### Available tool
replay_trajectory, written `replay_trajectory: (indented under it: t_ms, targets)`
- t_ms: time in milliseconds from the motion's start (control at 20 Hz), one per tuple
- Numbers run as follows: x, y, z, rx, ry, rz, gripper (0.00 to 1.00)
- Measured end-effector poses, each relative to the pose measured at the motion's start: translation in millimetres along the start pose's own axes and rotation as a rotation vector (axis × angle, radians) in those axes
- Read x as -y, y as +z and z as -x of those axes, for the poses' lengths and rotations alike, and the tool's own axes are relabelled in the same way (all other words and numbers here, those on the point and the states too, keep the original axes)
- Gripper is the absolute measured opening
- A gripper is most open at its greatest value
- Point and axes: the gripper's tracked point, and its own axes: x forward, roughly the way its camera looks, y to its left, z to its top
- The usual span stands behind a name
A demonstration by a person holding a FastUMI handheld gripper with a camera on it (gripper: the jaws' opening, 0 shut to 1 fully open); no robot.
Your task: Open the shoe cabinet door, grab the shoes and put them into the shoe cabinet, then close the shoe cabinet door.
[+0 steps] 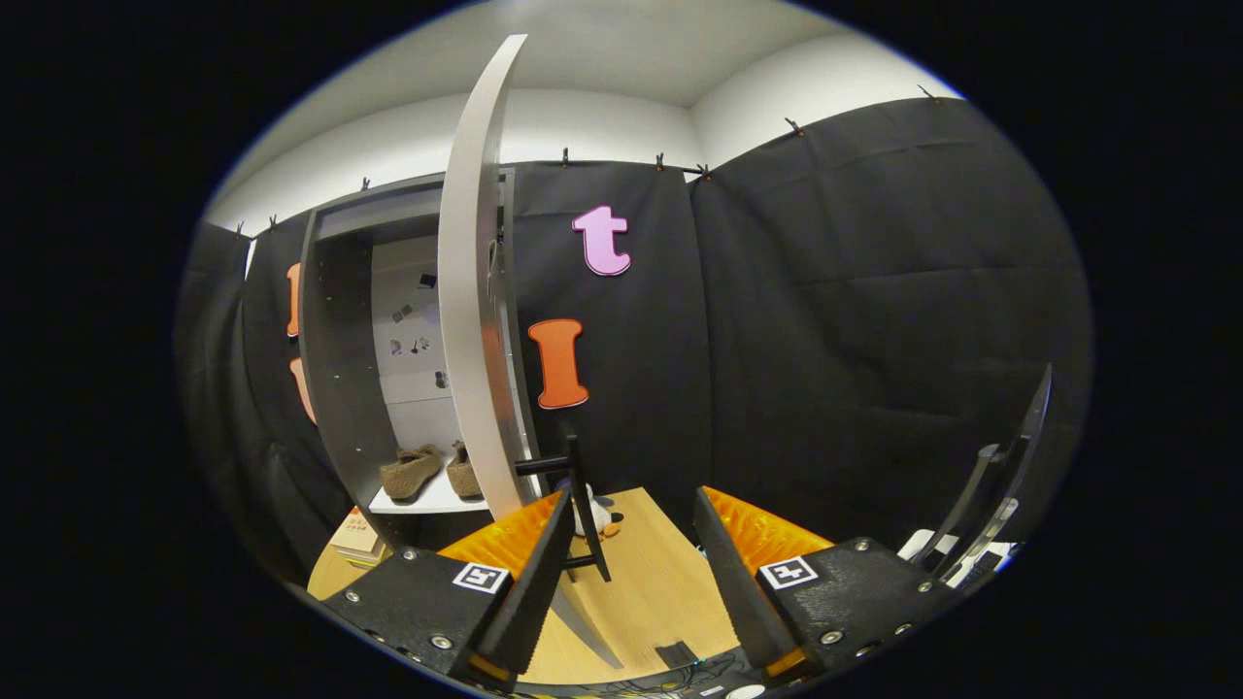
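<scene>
The tongs (pixel 629 568) stand spread wide, their two fingers well apart and pinching nothing; bare pale wood of the worktop (pixel 646 592) shows in the gap between them. The left finger (pixel 529 592) lies just beside the lower edge of the shoe cabinet door (pixel 473 320), which stands open and edge-on, sweeping up from the fingers toward twelve o'clock; whether finger and door actually touch cannot be told. A dark bar handle (pixel 581 505) sticks out from the door just ahead of the left finger, at about eleven o'clock from the gap. Beyond the door, toward ten o'clock, the shoe cabinet (pixel 335 388) is a tall dark carcass with a pale back panel. On its white shelf (pixel 427 500) sit the two brown fuzzy shoes (pixel 413 471), side by side, the right one partly hidden behind the door. A small white and orange toy figure (pixel 602 515) stands on the worktop just past the handle. Some flat cardboard items (pixel 357 534) lie at the foot of the cabinet, toward nine o'clock from the tongs.
</scene>
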Motion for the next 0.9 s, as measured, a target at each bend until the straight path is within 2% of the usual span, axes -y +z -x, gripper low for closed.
replay_trajectory:
  t_ms: [400, 650, 900]
  targets:
    - [-19.4, -0.9, 10.8, 0.004, 0.022, 0.008, 0.77]
    - [-51.5, -5.6, 16.9, 0.001, 0.107, 0.013, 0.77]
    - [-97.9, -10.5, 25.9, 0.002, 0.242, 0.011, 0.77]
